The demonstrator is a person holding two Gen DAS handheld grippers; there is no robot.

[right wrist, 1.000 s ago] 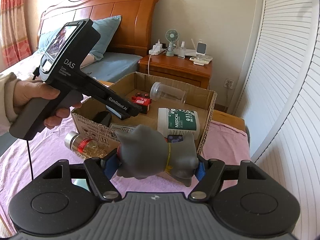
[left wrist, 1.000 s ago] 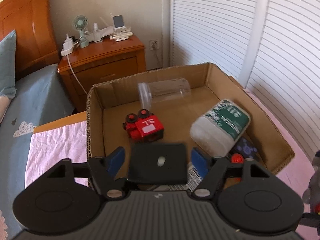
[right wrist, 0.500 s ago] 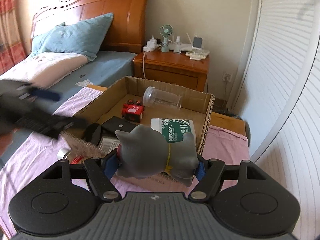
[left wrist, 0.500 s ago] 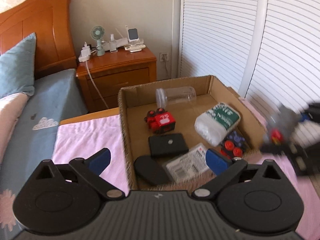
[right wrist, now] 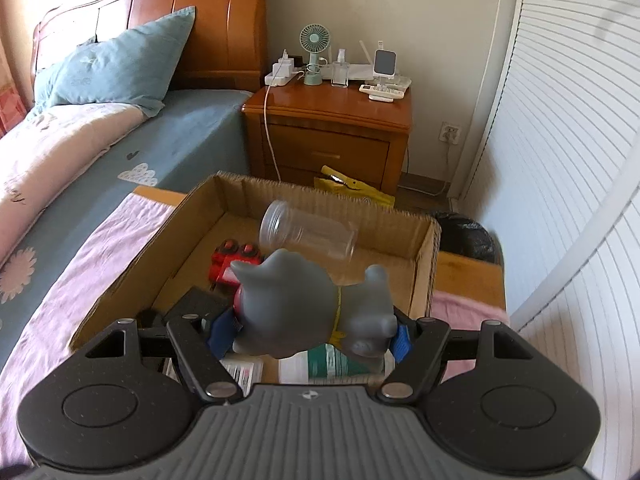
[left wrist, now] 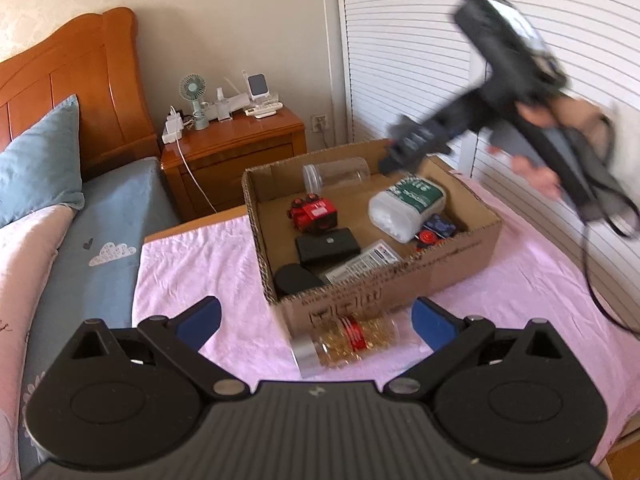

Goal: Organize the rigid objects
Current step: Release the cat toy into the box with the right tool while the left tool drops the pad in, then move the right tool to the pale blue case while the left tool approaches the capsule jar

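Cardboard box [left wrist: 400,280]: seven objects inside (one capsule bottle [left wrist: 348,342] outside)

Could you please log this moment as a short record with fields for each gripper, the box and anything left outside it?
left gripper: open, nothing between its jaws
right gripper: shut on grey cat figurine, held above the box
cardboard box: holds clear jar, red toy, white medical bottle, black case
outside box: capsule bottle lying on pink sheet

Grey toy [right wrist: 316,304]; brown cardboard box [left wrist: 400,280]; red toy car [left wrist: 314,212]; pink cloth [left wrist: 200,264].
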